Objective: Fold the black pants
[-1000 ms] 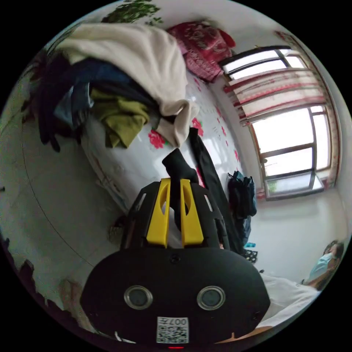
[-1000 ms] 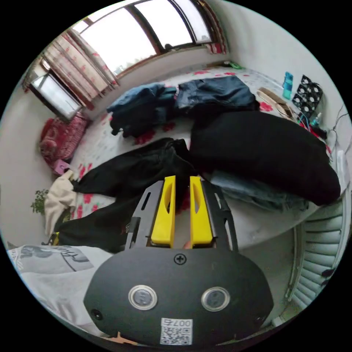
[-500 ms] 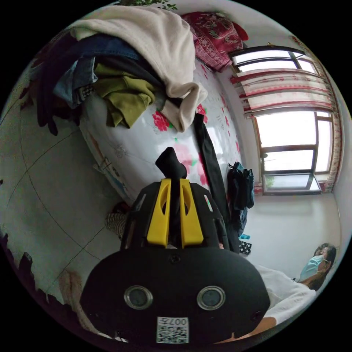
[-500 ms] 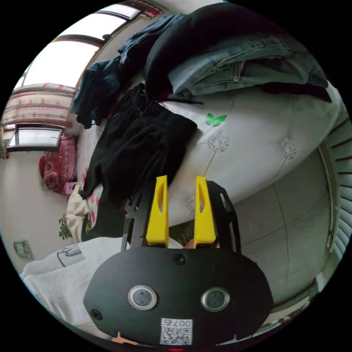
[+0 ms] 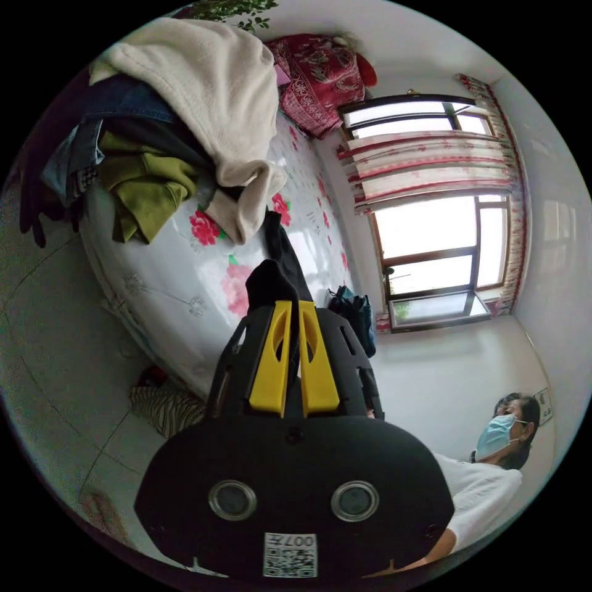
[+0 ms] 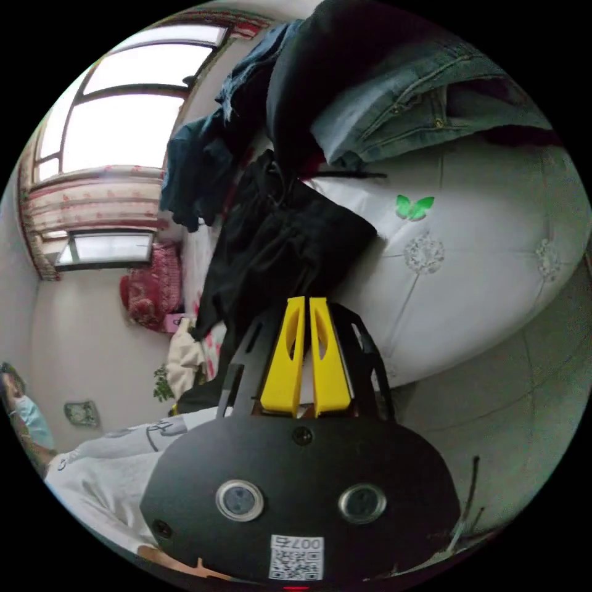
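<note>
Over the white floral bed's near edge (image 5: 154, 308), the left gripper (image 5: 293, 305) clamps the black cloth pants (image 5: 271, 280); the right gripper (image 6: 306, 301) nips their hanging edge (image 6: 290, 246).

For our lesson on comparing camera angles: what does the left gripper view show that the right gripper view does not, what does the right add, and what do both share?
Left gripper view alone: the left gripper, jaws shut on a bunched end of the black pants, and an olive-green garment under a blue one in the pile.

Right gripper view alone: the right gripper, jaws closed at the pants' edge, light blue jeans, and a green butterfly print on the bed's side.

Both share: the black pants, the floral bed, a cream garment, the red bundle, the windows and a masked person.
</note>
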